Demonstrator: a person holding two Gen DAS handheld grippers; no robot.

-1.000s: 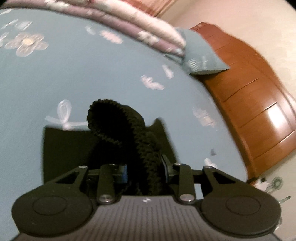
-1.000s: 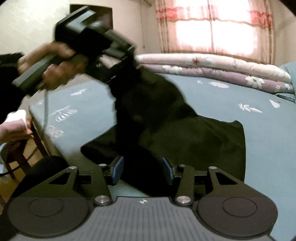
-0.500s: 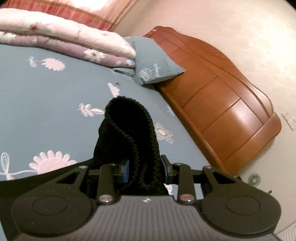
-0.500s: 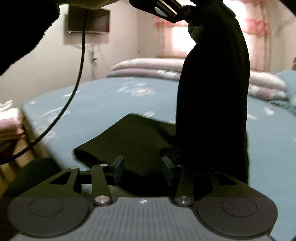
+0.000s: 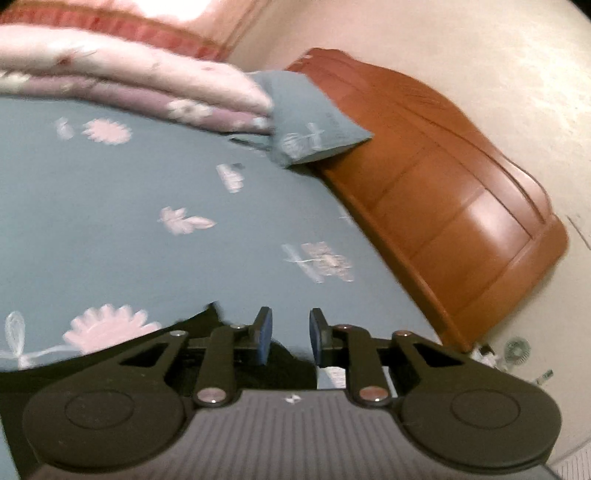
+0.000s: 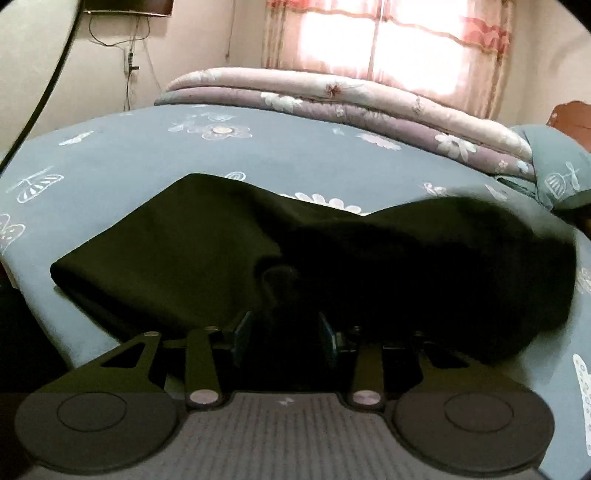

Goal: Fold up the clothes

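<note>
Black garment [image 6: 166, 251]: lying on the near part of the bed, flat and smooth on the left, heaped into a thick rumpled mound on the right. Only a dark sliver of it [image 5: 207, 325] in the left wrist view, low behind the left tool [image 5: 287, 328].

Left tool: narrow gap, just been closing, nothing pinched; bare sheet between the pads, dark cloth lower down towards the body.

Right tool [image 6: 285, 328]: at a middling width, just eased slightly inward, its gap filled with dark cloth. Too dark there to tell whether the pads press on the fabric.

Underneath, a blue-grey bedsheet [image 6: 129, 155] printed with pale flowers and leaves. Along the far edge, a folded quilt [image 6: 332, 99] in pink and mauve layers. At its right end, a blue-grey pillow [image 5: 310, 114] touching a glossy reddish wooden headboard [image 5: 443, 206].

Beyond the bed, a bright window behind a pink-banded curtain [image 6: 369, 37], cream walls, thin wires [image 6: 129, 55] hanging down the wall. Small fan [image 5: 517, 349] on the floor past the headboard's end.

Cut off at the top left of the right wrist view, a dark flat screen [image 6: 129, 5]. Curving down the left edge, a black cable [image 6: 48, 92], both ends out of frame. Garment type not readable in the shadow; left wrist view blurred.
</note>
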